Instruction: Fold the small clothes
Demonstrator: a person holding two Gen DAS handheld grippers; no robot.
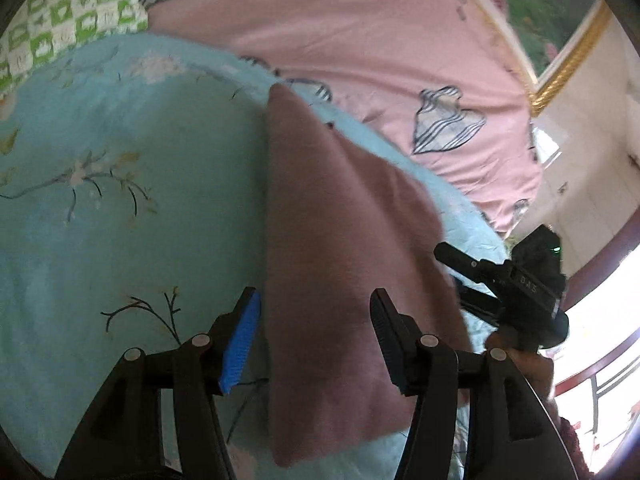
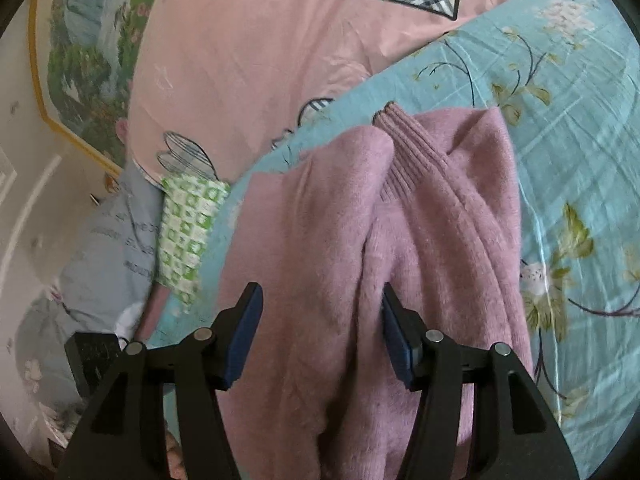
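Fingers [image 2: 248,332] spread wide on both grippers, left gripper [image 1: 316,340] and right gripper [image 2: 322,336], gripping nothing; one fuzzy mauve knitted sweater [image 2: 360,240] lies folded on the turquoise floral bedsheet [image 1: 120,200], under both.

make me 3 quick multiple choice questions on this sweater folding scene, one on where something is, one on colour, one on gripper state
1. Where does the pink sweater lie?
A. on the light blue floral sheet
B. on a wooden floor
C. in a basket

2. What colour is the ribbed collar of the sweater?
A. white
B. pink, like the rest of the knit
C. black

3. How does the right gripper stand?
A. shut on the collar
B. out of view
C. open, fingers apart over the sweater

Answers:
1 A, blue floral fabric shows around the sweater in both views.
2 B, the ribbing matches the body.
3 C, a wide gap shows between its pads; the left gripper is open too.
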